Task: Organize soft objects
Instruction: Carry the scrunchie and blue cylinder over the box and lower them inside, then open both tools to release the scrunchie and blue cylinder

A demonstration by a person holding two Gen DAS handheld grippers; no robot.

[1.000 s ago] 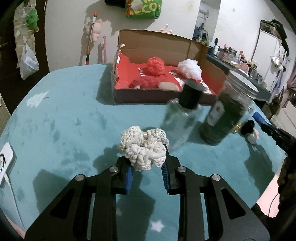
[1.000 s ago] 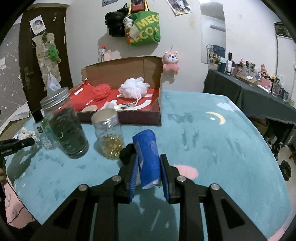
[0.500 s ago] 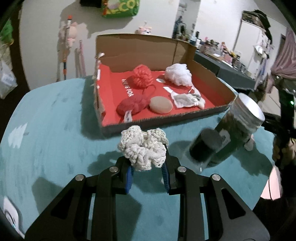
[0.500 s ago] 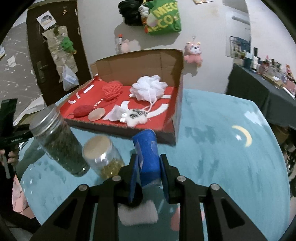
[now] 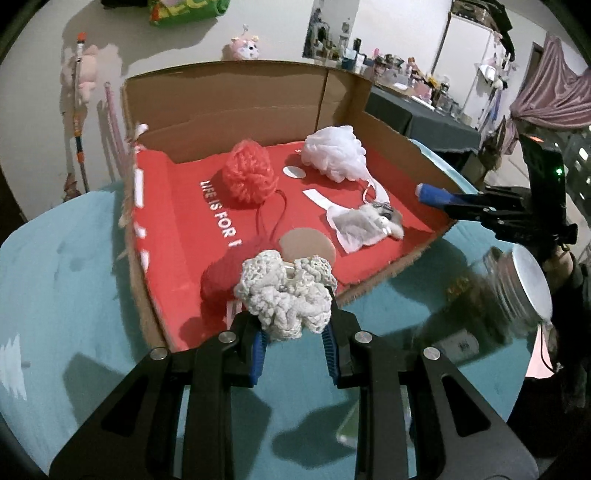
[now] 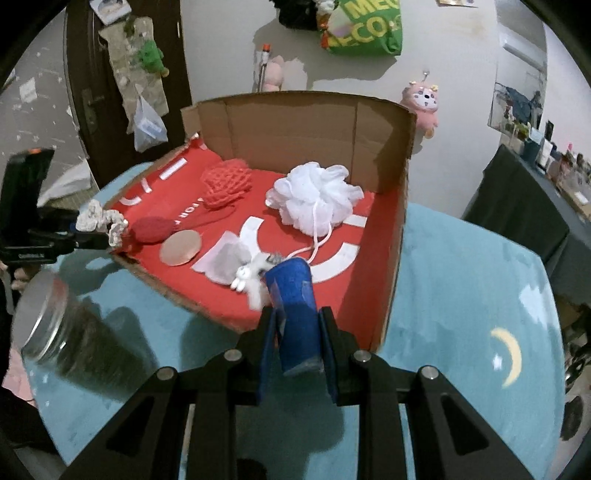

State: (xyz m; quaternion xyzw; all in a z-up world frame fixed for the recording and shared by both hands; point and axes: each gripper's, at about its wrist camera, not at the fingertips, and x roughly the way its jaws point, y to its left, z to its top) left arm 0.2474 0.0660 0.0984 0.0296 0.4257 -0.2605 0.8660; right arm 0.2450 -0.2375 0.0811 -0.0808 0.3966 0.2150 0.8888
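Observation:
My left gripper (image 5: 293, 341) is shut on a white crocheted scrunchie (image 5: 286, 293), held over the front edge of the red-lined cardboard box (image 5: 229, 99). My right gripper (image 6: 297, 354) is shut on a rolled blue cloth (image 6: 295, 306), held above the box's near right corner (image 6: 391, 295). Each gripper shows in the other's view: the right one with the blue cloth (image 5: 434, 194), the left one with the scrunchie (image 6: 99, 221). In the box lie a white mesh puff (image 6: 314, 201), an orange yarn ball (image 6: 225, 184), a red pad (image 6: 153, 229), a round tan sponge (image 6: 181, 247) and a small toy on a pouch (image 6: 251, 271).
A metal-lidded glass jar (image 6: 62, 332) stands on the teal tablecloth (image 6: 461, 295) in front of the box; it also shows in the left wrist view (image 5: 509, 291). A dark side table with clutter (image 6: 535, 192) stands at the right. Plush toys and a green bag (image 6: 362, 26) hang on the wall.
Both grippers have risen and moved toward the box, each still holding its object. The scrunchie and the blue cloth now hang over the box's front edge; the jars have dropped behind.

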